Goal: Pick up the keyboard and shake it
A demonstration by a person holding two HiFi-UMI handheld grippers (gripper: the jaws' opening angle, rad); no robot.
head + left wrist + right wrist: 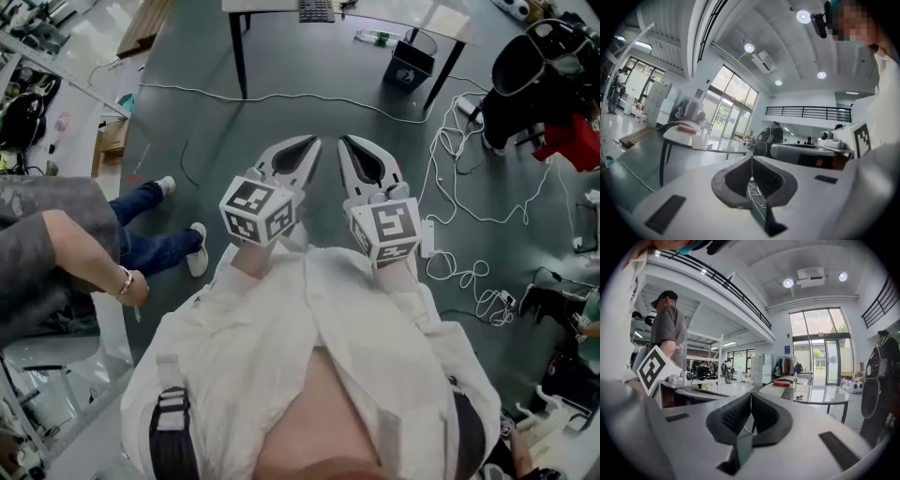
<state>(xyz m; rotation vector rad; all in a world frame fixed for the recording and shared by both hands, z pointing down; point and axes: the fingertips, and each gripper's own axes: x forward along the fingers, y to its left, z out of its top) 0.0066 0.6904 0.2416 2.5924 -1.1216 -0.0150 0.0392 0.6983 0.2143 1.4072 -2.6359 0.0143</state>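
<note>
The keyboard (317, 9) lies on a table (262, 5) at the far end of the grey floor, well away from both grippers. It also shows small in the left gripper view as a pale keyboard (699, 143) and in the right gripper view as a keyboard (788, 393). My left gripper (314, 141) and right gripper (345, 141) are held side by side in front of the chest, pointing toward the table. Both are shut with nothing between the jaws, as seen on the left gripper (751, 157) and the right gripper (751, 393).
A person (56, 253) sits at the left with legs stretched onto the floor. White cables (450, 216) trail across the floor at the right. A black bin (410, 64) stands under the table, and a bottle (375, 37) and a red book (686, 128) rest on it.
</note>
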